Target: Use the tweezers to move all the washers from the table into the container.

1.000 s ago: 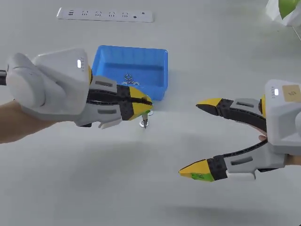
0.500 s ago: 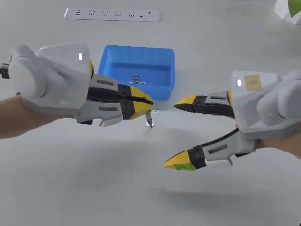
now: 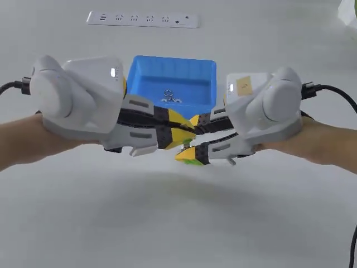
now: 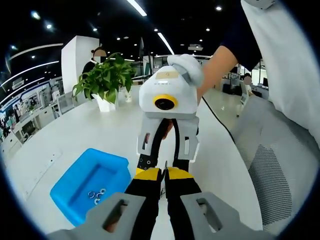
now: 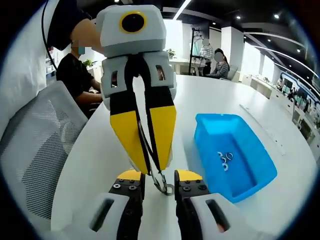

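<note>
The thin metal tweezers (image 5: 157,181) sit pinched between the yellow-tipped jaws of the left gripper (image 3: 187,129), which are pressed together on the legs. In the right gripper view the legs run down between those jaws and stick out below them. A small metal ring washer (image 5: 169,189) sits right at the tweezers' tip. Whether the tip grips it or only touches it, I cannot tell.

The right gripper (image 3: 191,138) faces the left one nose to nose. Its two jaws stand a narrow gap apart and hold nothing. The tweezers' tip and the washer lie in that gap, seen from its own camera. Whether its pads touch the tweezers is not clear.

Both grippers meet above the white table (image 3: 167,223), just in front of the near wall of the blue rectangular plastic container (image 3: 145,70). Several more washers (image 3: 170,98) lie together on the container's floor, also visible in the left gripper view (image 4: 96,194) and the right gripper view (image 5: 223,160).

Beyond the container a long white power strip (image 3: 142,18) lies flat on the table. A black cable (image 3: 334,97) trails from the right gripper. In the left gripper view a green potted plant (image 4: 107,75) stands farther along the table, and a grey mesh chair (image 4: 280,165) is beside it.
</note>
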A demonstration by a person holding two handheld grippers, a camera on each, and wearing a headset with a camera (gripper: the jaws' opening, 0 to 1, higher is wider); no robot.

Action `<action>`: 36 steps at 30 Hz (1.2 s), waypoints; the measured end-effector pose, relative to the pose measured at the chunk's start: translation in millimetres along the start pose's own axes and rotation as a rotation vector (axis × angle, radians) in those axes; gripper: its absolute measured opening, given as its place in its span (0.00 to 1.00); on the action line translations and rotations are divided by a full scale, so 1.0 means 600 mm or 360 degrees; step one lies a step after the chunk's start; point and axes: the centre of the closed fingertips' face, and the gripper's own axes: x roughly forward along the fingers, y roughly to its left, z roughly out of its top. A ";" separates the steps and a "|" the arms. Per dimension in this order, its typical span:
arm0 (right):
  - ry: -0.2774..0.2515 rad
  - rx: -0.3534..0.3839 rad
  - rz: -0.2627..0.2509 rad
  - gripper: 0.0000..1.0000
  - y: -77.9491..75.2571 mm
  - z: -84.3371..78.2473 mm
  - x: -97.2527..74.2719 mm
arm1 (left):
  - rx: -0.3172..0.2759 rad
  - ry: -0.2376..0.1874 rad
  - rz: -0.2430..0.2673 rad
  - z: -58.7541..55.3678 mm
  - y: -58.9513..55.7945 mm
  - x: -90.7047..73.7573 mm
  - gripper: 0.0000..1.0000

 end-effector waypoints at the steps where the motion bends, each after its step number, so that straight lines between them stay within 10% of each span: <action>1: 0.0011 0.0009 0.0022 0.22 0.000 -0.004 0.001 | 0.0003 0.0002 -0.0002 0.000 0.000 0.001 0.06; 36: 0.0066 -0.0026 -0.0002 0.11 -0.005 -0.021 0.001 | 0.0004 0.0008 0.0025 0.004 0.011 0.014 0.06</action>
